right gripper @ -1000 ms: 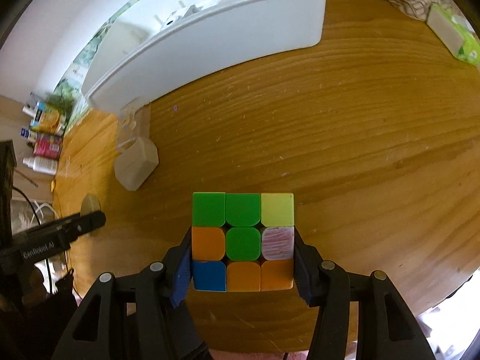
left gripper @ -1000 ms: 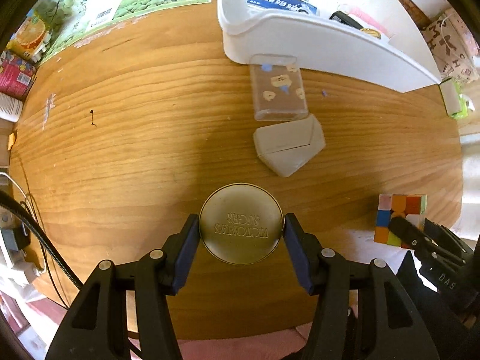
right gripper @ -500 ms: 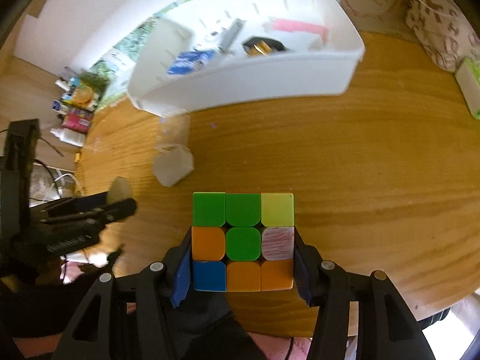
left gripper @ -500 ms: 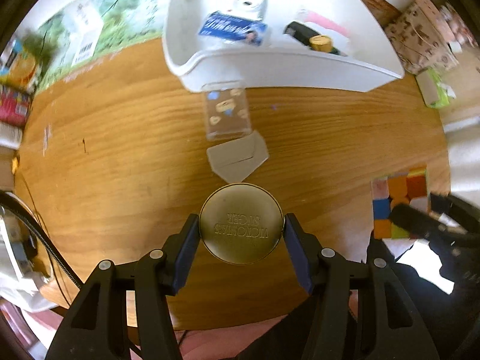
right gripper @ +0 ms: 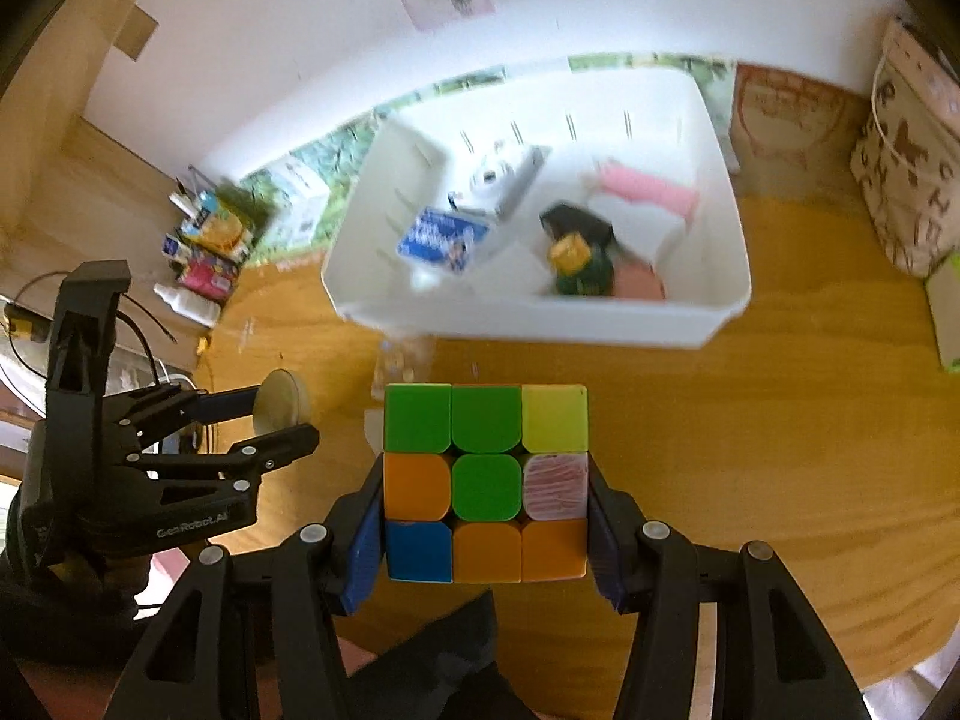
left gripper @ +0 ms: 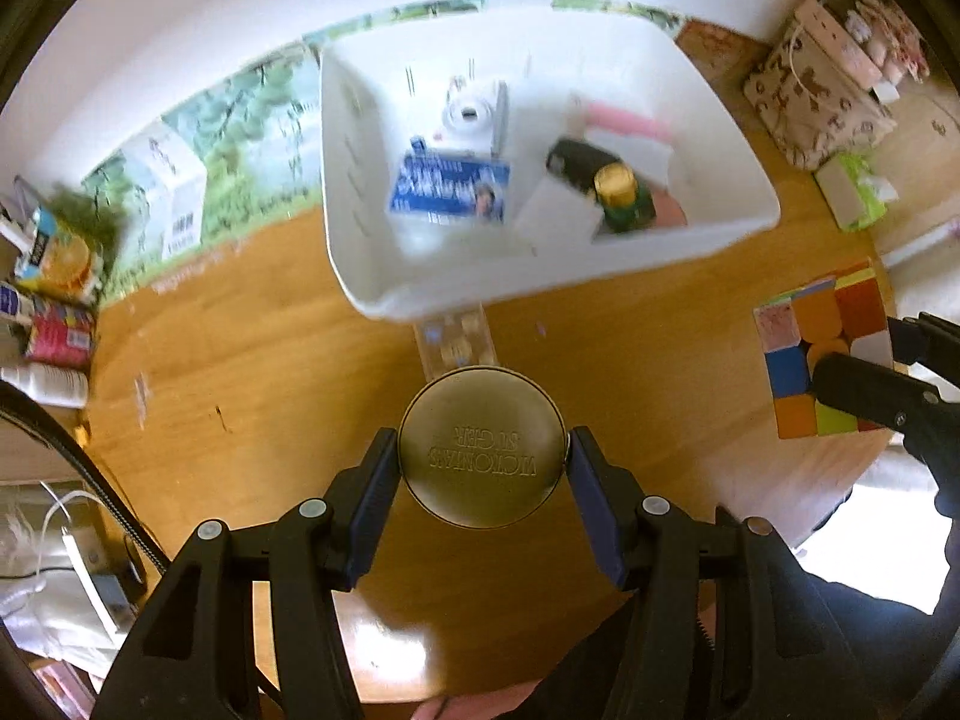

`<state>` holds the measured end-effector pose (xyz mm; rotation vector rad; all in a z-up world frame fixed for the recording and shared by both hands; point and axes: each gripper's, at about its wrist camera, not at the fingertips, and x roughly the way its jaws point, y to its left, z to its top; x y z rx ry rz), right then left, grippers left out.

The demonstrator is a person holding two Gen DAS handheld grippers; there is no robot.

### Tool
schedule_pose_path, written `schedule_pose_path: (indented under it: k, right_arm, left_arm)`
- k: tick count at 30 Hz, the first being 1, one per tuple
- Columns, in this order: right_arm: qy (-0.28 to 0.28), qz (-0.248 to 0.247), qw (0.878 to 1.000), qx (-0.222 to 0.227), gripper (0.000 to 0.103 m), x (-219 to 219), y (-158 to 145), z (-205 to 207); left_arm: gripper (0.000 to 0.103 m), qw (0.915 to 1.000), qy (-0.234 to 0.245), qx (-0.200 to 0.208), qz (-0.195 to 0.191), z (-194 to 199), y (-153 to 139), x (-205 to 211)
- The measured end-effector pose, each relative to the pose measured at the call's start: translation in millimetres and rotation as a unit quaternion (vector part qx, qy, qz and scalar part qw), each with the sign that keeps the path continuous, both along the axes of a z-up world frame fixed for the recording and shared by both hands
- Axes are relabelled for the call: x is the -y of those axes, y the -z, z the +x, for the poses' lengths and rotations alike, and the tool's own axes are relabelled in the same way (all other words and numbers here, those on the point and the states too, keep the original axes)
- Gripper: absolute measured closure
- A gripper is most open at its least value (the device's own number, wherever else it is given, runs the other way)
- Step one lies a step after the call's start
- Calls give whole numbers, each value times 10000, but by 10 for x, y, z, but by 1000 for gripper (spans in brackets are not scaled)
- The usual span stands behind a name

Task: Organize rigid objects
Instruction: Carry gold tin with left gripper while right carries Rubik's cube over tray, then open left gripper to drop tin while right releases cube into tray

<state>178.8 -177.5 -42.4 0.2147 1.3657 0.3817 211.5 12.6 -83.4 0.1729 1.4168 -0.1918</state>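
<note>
Currently the white bin (left gripper: 528, 282) sits on the wooden surface (left gripper: 240, 372) near the far wall, its contents blurred in both views. Inside, toward its left side: a blue printed packet (left gripper: 450, 189) lying flat, with a white instant camera (left gripper: 471, 114) just behind it. Toward its right side: a dark green bottle with a gold cap (left gripper: 618, 195), lying against a black item (left gripper: 573, 159); a pink object (left gripper: 630, 120) rests behind these. A flat white piece (left gripper: 558, 213) lies between packet and bottle. Bin walls show vertical slots.

Left gripper (left gripper: 483, 462): clenched on a round brass-coloured tin (left gripper: 483, 447), flat embossed face toward the camera, held above the surface in front of the bin. Right gripper (right gripper: 486, 516): clamped on a puzzle cube (right gripper: 486, 483) by its two side faces, also held clear of the surface, in front of the bin's near wall.

A clear plastic case (left gripper: 456, 342) lies on the surface, touching or just short of the bin's near wall; cannot tell which.
</note>
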Motion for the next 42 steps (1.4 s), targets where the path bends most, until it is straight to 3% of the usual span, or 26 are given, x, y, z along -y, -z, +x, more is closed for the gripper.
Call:
schedule_pose_path:
  k: [8,12,18,24,30,39,42]
  right_arm:
    - [0,93,9986,520,46,5,-143,364]
    - [73,19,9968,798,46,8,-130,530]
    - [531,163,9954,787,46,70,68,722]
    - [849,168,9923,885,46,94,268,894]
    - [866,191,9898,1111,46,96,382,1005]
    - [839,145,9864,1405,44,65,441,1103]
    - [924,188,9863,1355,44,90,472,1110]
  left_arm:
    - [43,9993,-61,338,-147,375,-81,45]
    - [43,9976,-109,439,-524,558,-35,42]
    - [43,9941,-117,668,-851,752,29,91]
    - [43,9824,-193,1047,-1534,923,130,49]
    - [43,9760,-391,1402,-1617,1018,226,-29]
    - [42,9721,-597,1420,-1771,1093,247,-195]
    - [30,9705,-653,1520,-1755,1062,190,-228]
